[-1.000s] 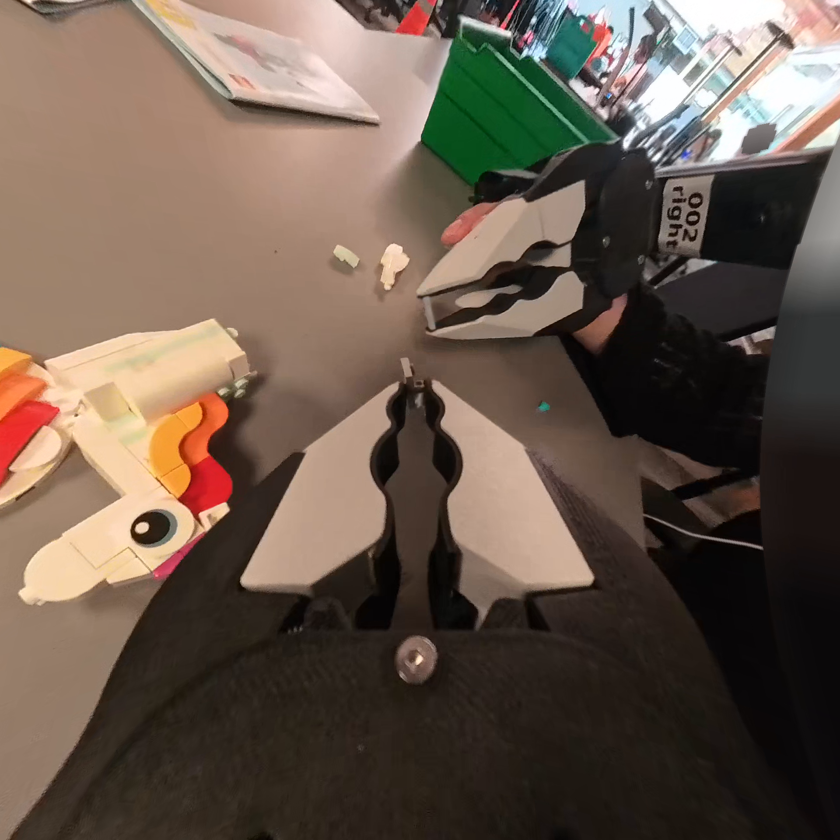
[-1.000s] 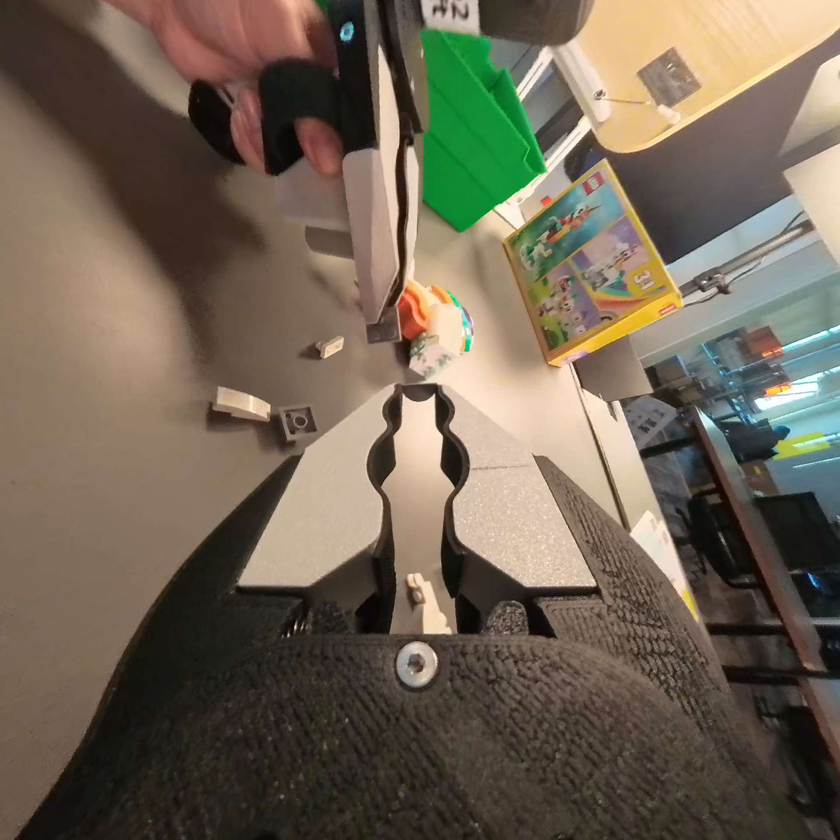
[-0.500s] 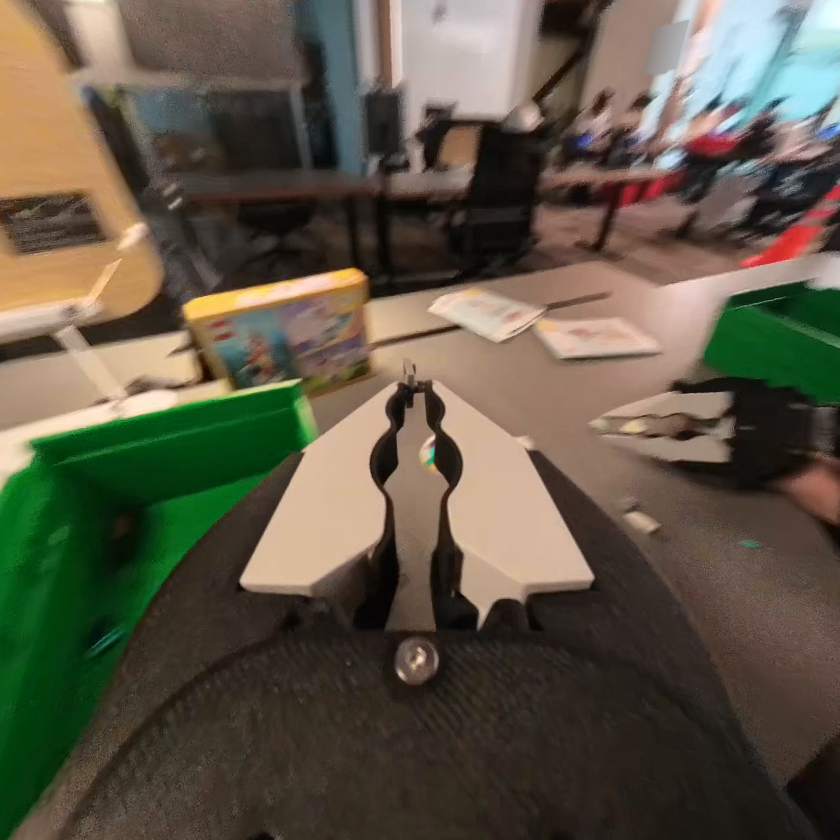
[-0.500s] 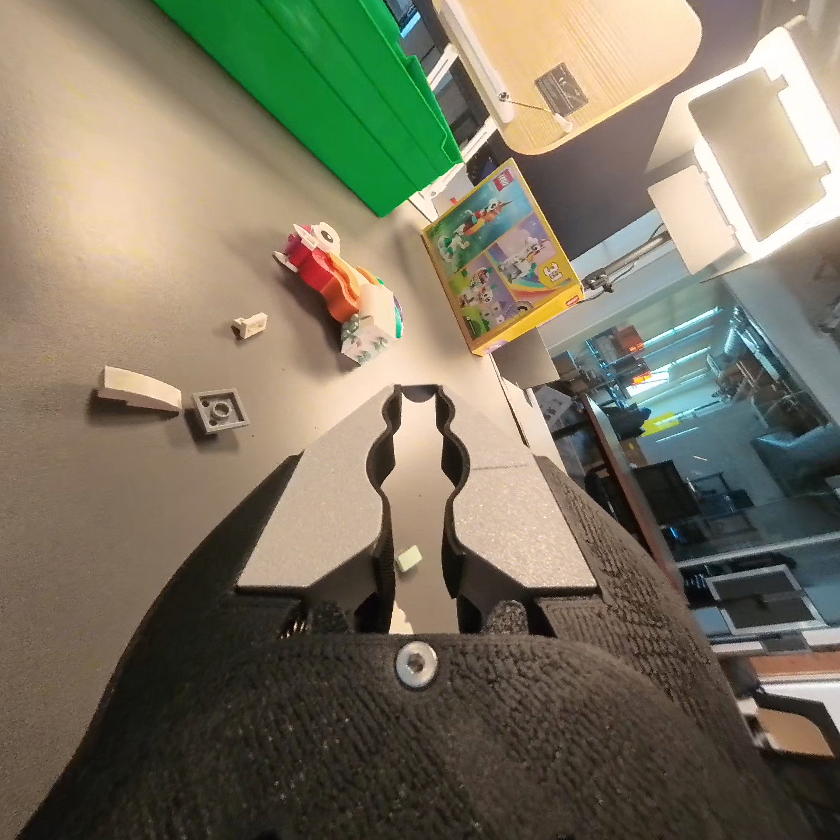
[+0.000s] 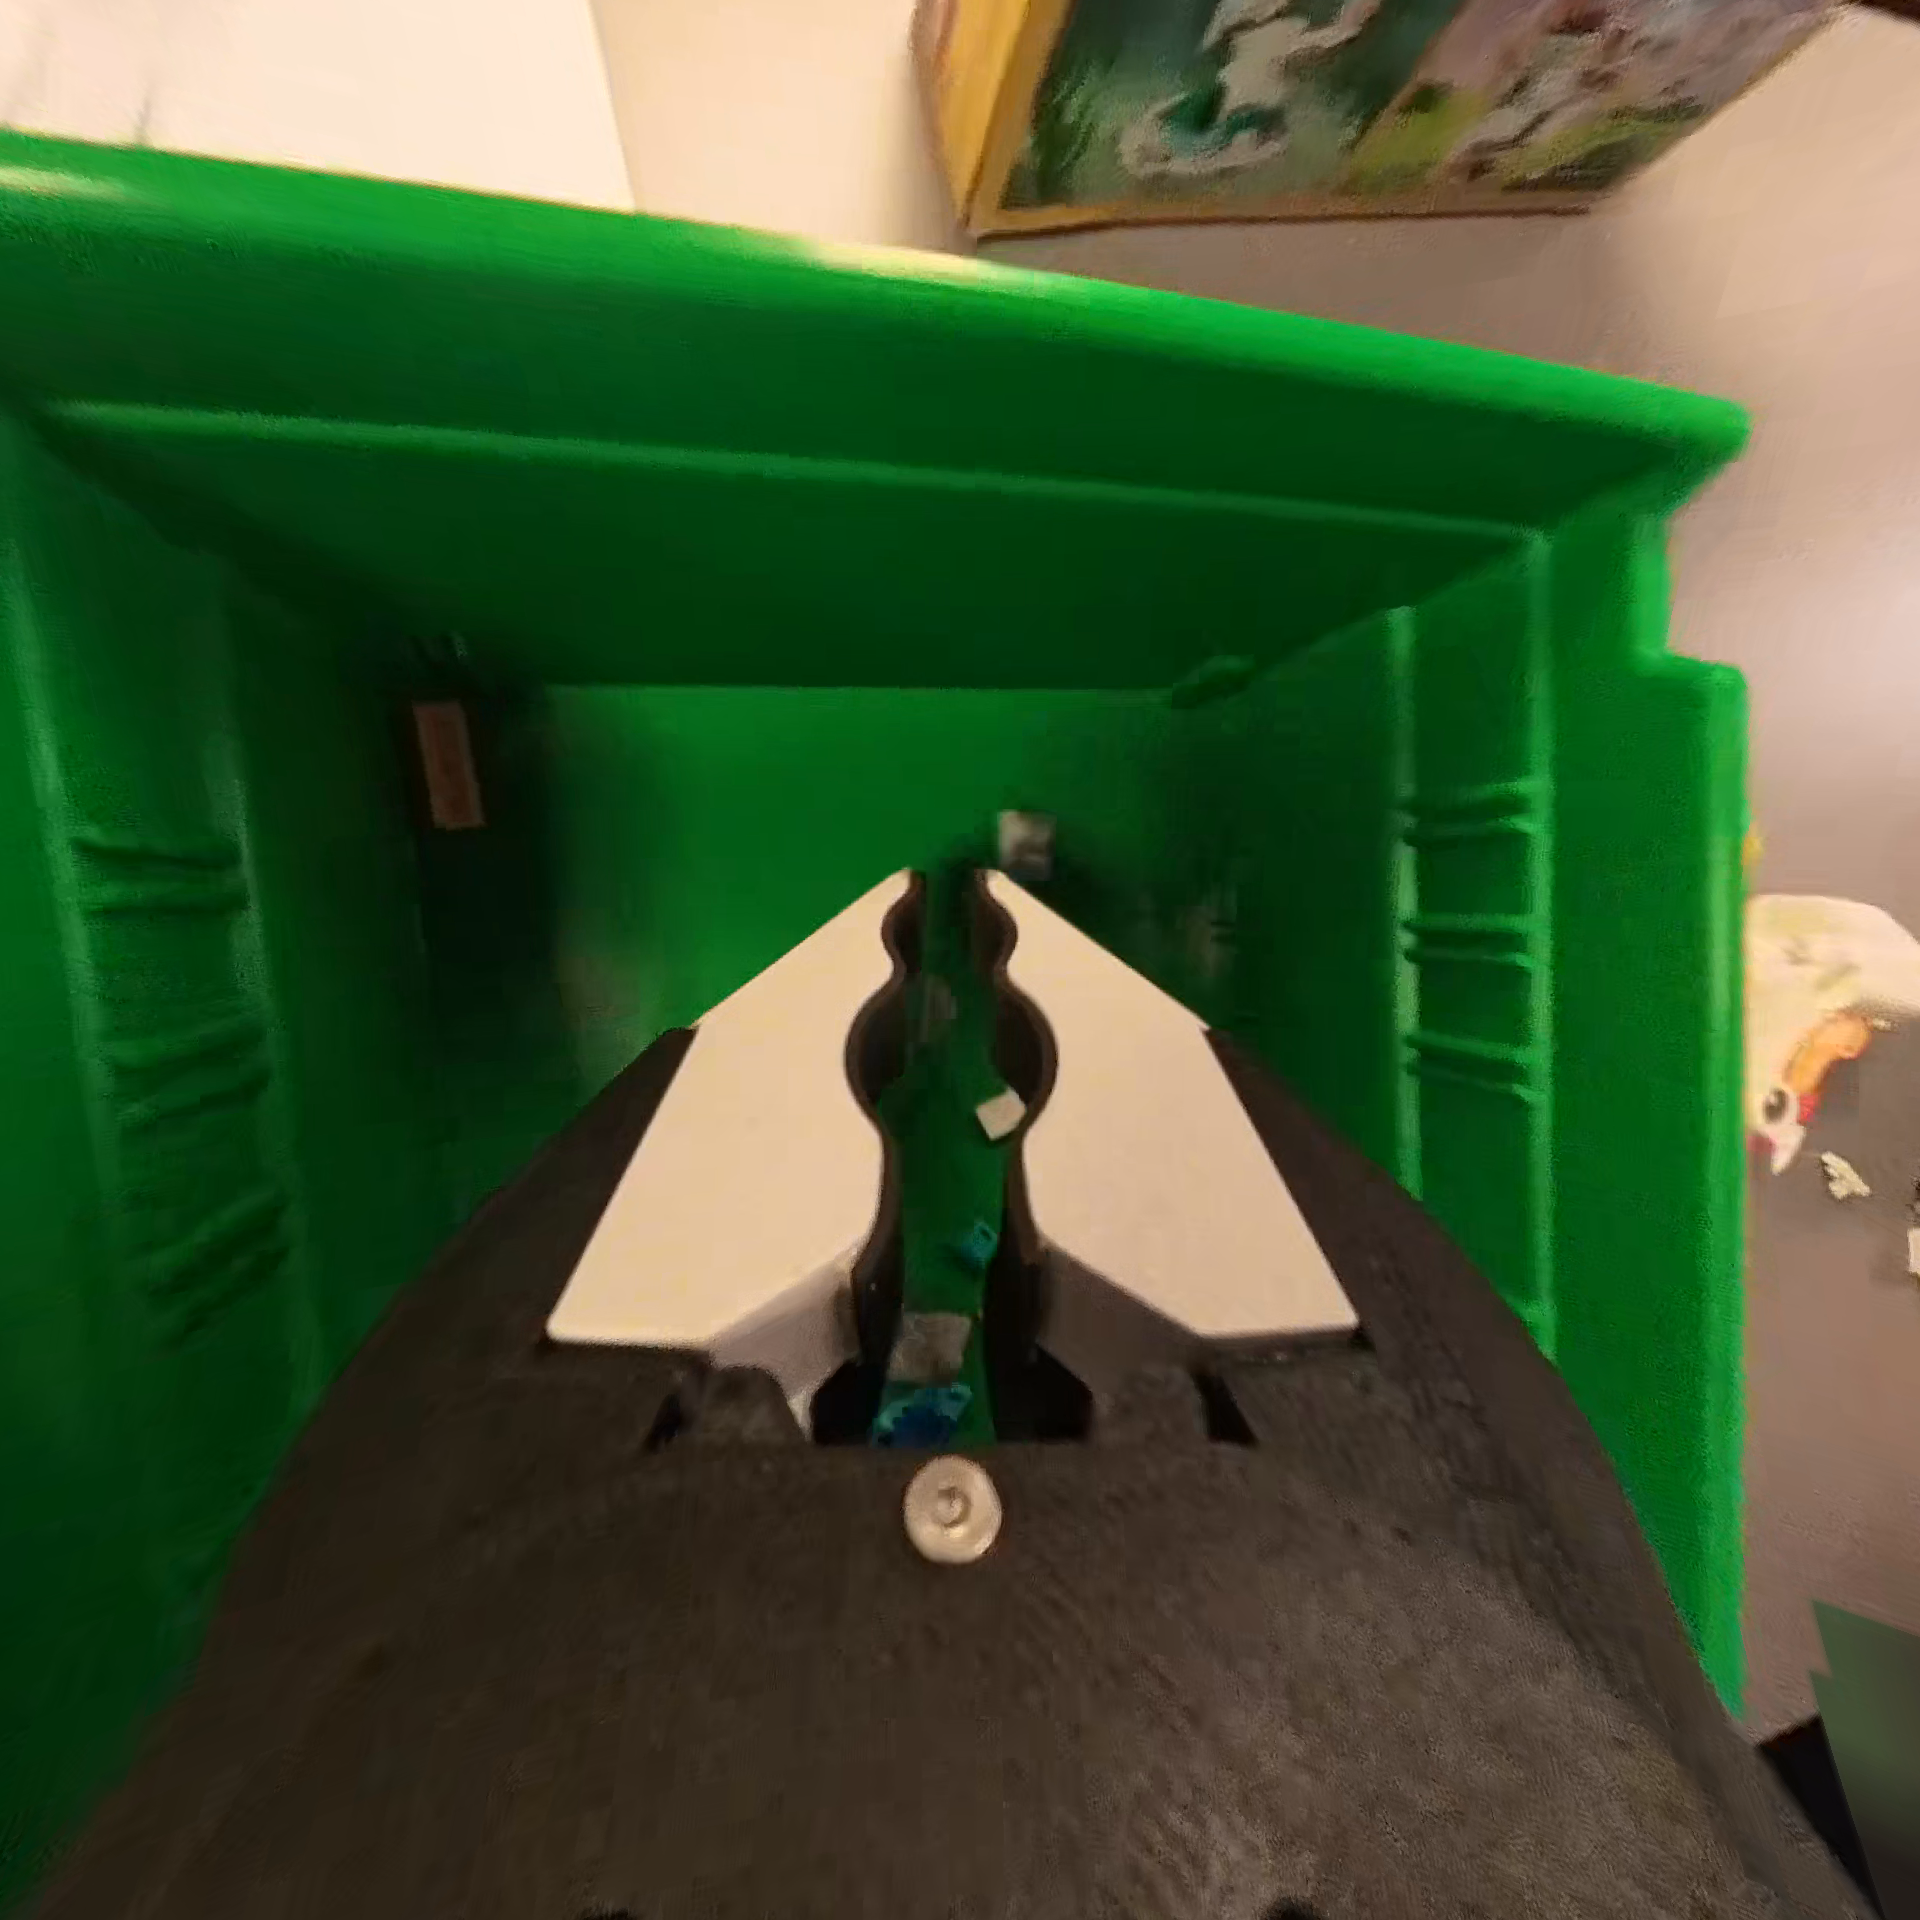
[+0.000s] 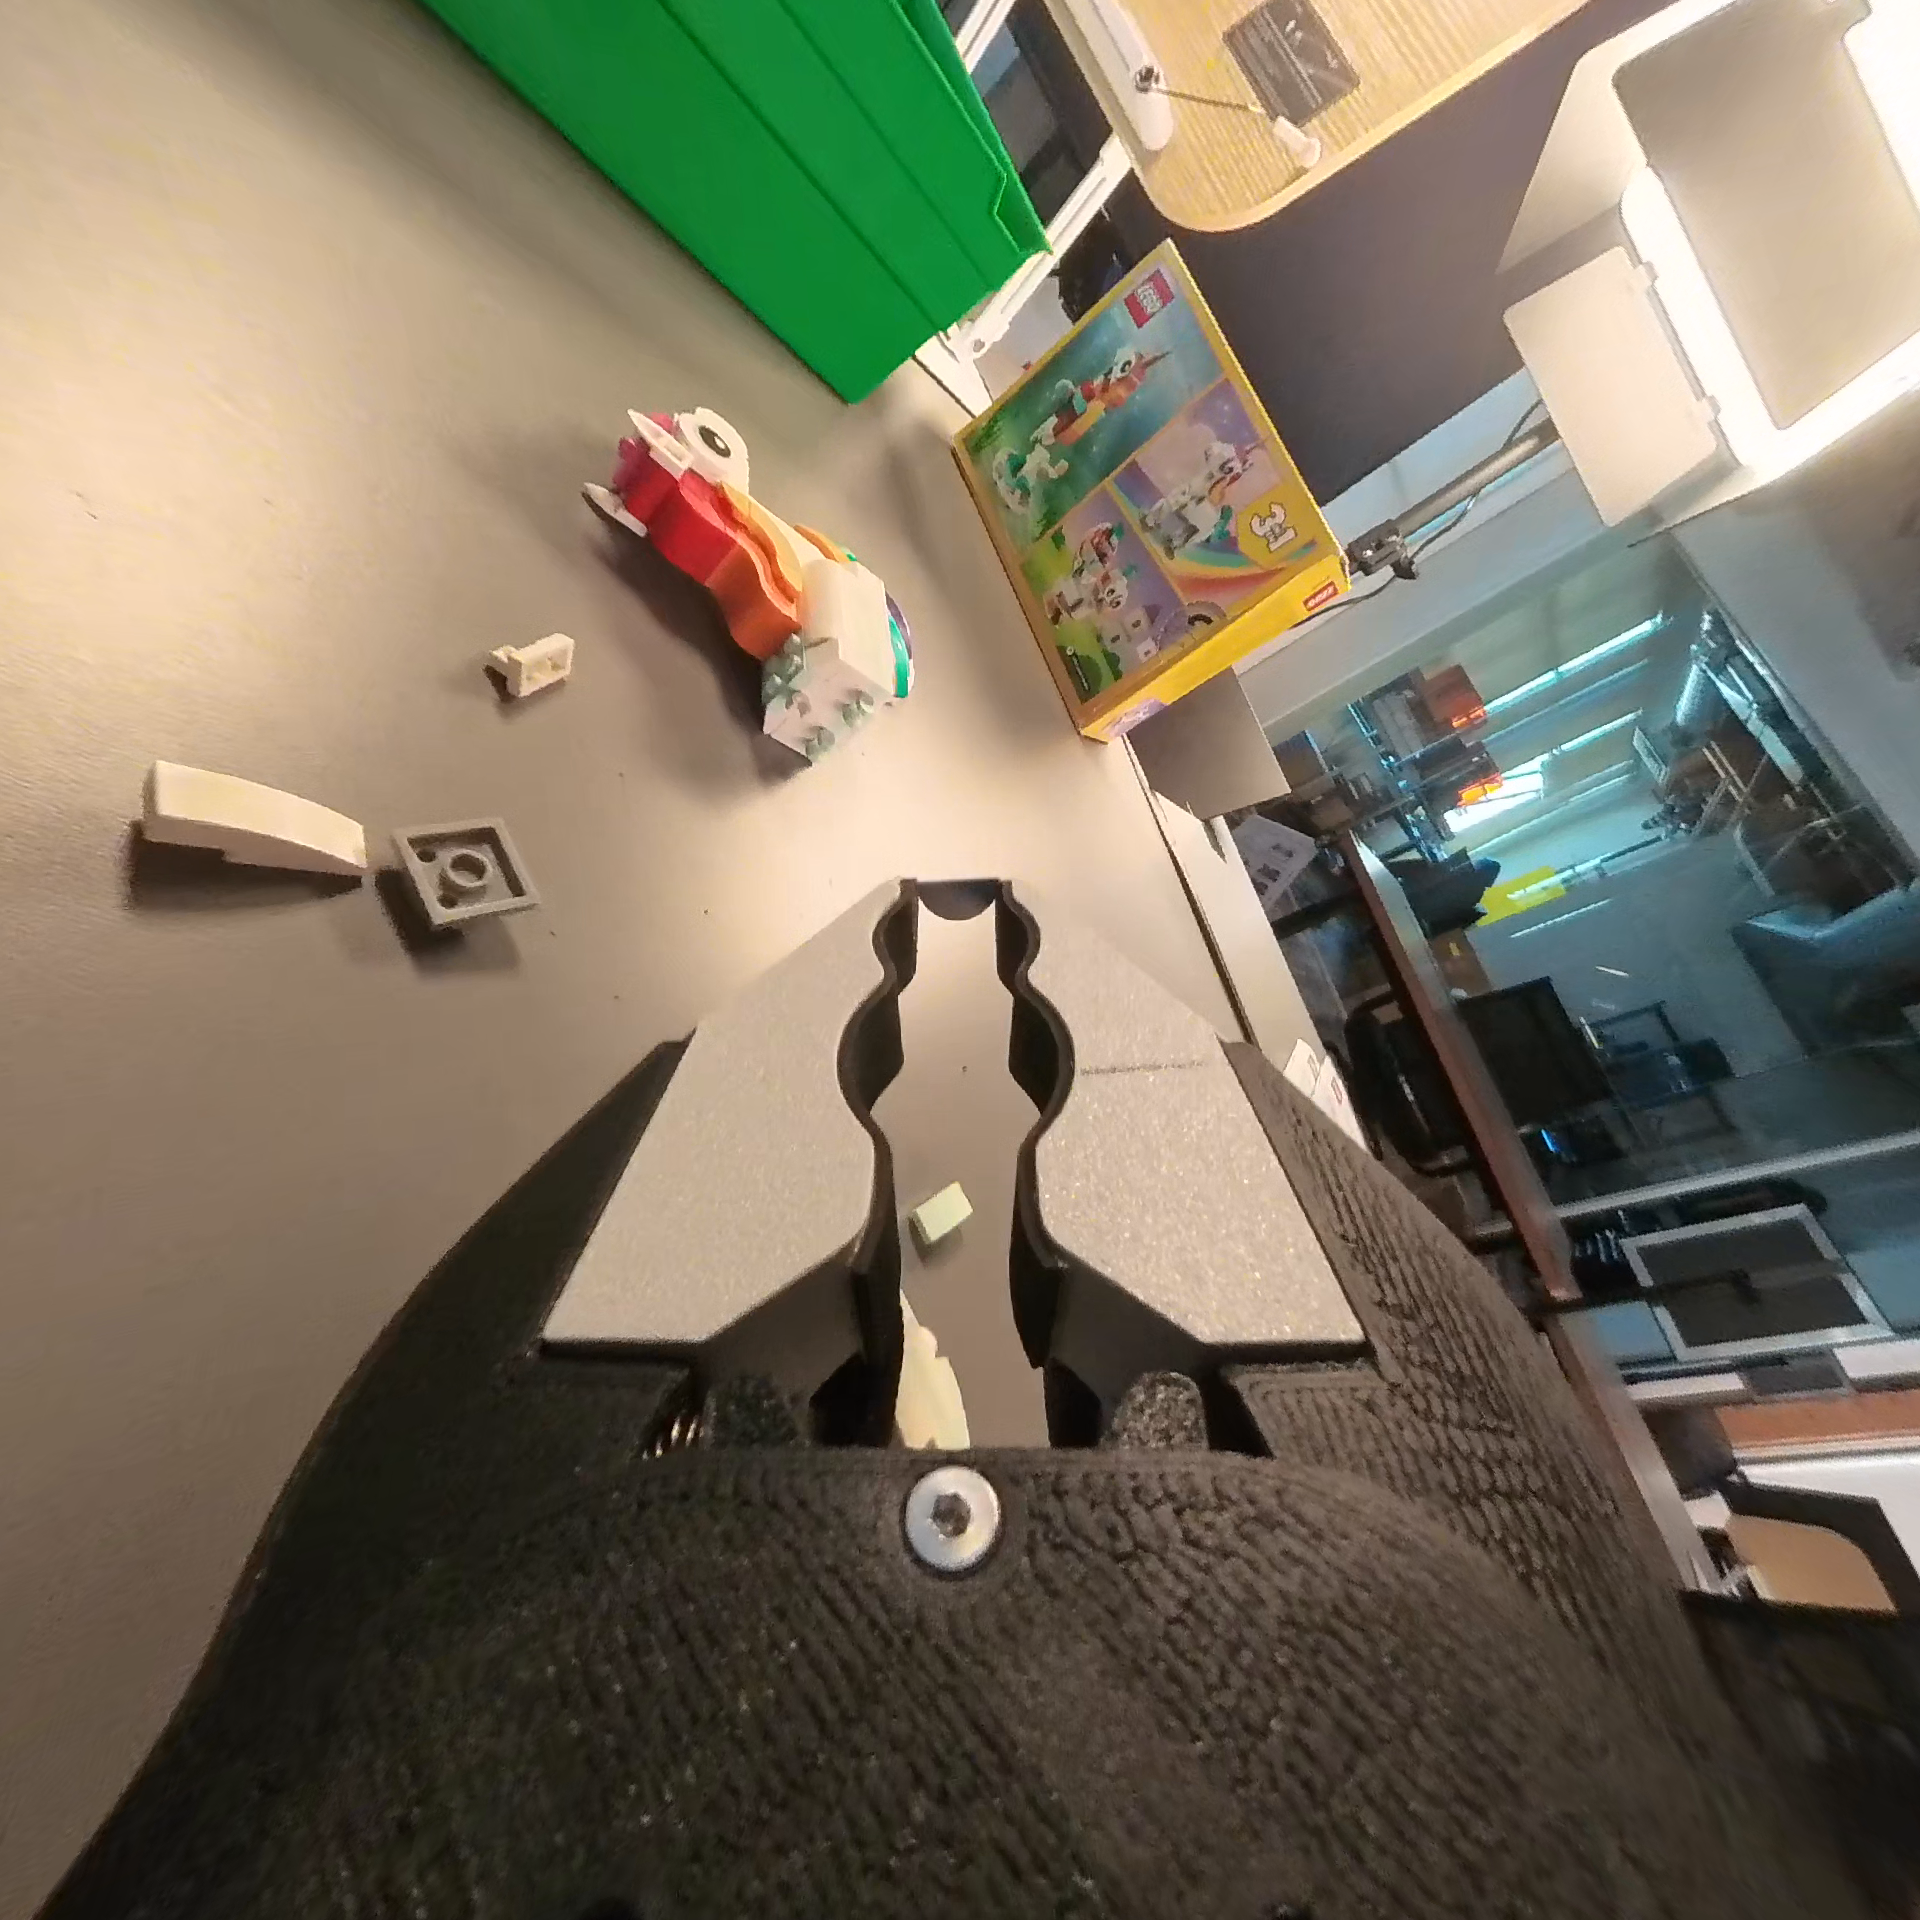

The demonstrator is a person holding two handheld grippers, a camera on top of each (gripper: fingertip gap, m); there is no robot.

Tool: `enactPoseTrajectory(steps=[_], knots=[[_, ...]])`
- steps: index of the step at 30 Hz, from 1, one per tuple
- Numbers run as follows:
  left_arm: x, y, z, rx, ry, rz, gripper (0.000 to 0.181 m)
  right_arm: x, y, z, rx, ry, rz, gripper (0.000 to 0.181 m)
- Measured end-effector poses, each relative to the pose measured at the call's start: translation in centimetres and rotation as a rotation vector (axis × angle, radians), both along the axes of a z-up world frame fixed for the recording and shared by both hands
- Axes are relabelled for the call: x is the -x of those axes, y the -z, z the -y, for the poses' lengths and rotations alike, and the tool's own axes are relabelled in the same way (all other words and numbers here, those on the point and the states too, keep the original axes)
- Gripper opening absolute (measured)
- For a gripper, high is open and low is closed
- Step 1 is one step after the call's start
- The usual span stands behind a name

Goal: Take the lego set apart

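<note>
My left gripper hangs over the open green bin and points down into it. Its fingertips stand a narrow gap apart with only green showing between them. A small grey piece shows just beyond and right of the tips. Loose white, blue and grey pieces lie on the bin floor. The partly stripped unicorn model lies on the grey table; it also shows in the left wrist view. My right gripper is open and empty, low over the table.
A white curved slope, a grey square plate and a small white bracket lie left of my right gripper. A pale green bit lies under its fingers. The yellow set box stands past the model, beside the green bin. Spacing between my two grippers at the tips: around 40 cm. The left gripper is farther from the grey square plate, some 40 cm, than the right, some 7 cm.
My left gripper swung from the table to over the green bin; the thin grey piece that stuck out of its tips is no longer between them. The right gripper barely moved.
</note>
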State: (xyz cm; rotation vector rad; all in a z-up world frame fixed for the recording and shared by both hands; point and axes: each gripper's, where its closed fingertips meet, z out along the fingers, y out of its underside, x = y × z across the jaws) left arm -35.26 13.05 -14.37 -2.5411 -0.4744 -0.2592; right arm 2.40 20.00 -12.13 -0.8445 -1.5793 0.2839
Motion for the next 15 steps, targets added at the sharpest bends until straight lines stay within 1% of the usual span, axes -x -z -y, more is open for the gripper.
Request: enactPoseTrajectory(steps=[2, 4, 6, 7, 8, 10, 12, 13, 14, 15], knots=[[0.3, 0.6, -0.3, 0.025, -0.008, 0.02, 0.009, 0.0, 0.0, -0.1, 0.0, 0.003, 0.001, 0.013], [0.5, 0.3, -0.4, 0.014, -0.015, 0.003, 0.016, -0.1, -0.1, -0.1, 0.002, 0.004, -0.004, 0.013], [0.0, -1.0, -0.5, -0.036, -0.014, -0.012, 0.026, 0.0, -0.4, 0.0, 0.01, -0.002, -0.022, 0.013], [-0.6, -2.3, -0.4, -0.081, -0.009, -0.019, 0.03, 0.0, -0.7, 0.2, 0.009, -0.009, -0.035, 0.013], [-1.8, -4.1, -0.3, -0.158, 0.004, -0.025, 0.036, 0.1, -1.0, 0.4, 0.0, -0.017, -0.049, 0.013], [-5.3, -9.3, 0.5, -0.374, 0.042, -0.045, 0.045, 0.2, -1.8, 1.0, -0.039, -0.031, -0.075, 0.013], [-10.6, -14.7, 2.6, -0.597, 0.119, -0.069, 0.048, 0.4, -2.6, 1.9, -0.092, -0.059, -0.105, 0.013], [-13.5, -17.0, 3.8, -0.704, 0.164, -0.084, 0.049, 0.5, -3.0, 2.4, -0.115, -0.077, -0.124, 0.013], [-16.5, -18.7, 5.1, -0.793, 0.217, -0.102, 0.049, 0.6, -3.4, 3.0, -0.134, -0.097, -0.142, 0.013], [-19.4, -19.7, 6.1, -0.863, 0.268, -0.118, 0.049, 0.7, -3.8, 3.6, -0.148, -0.119, -0.16, 0.013]])
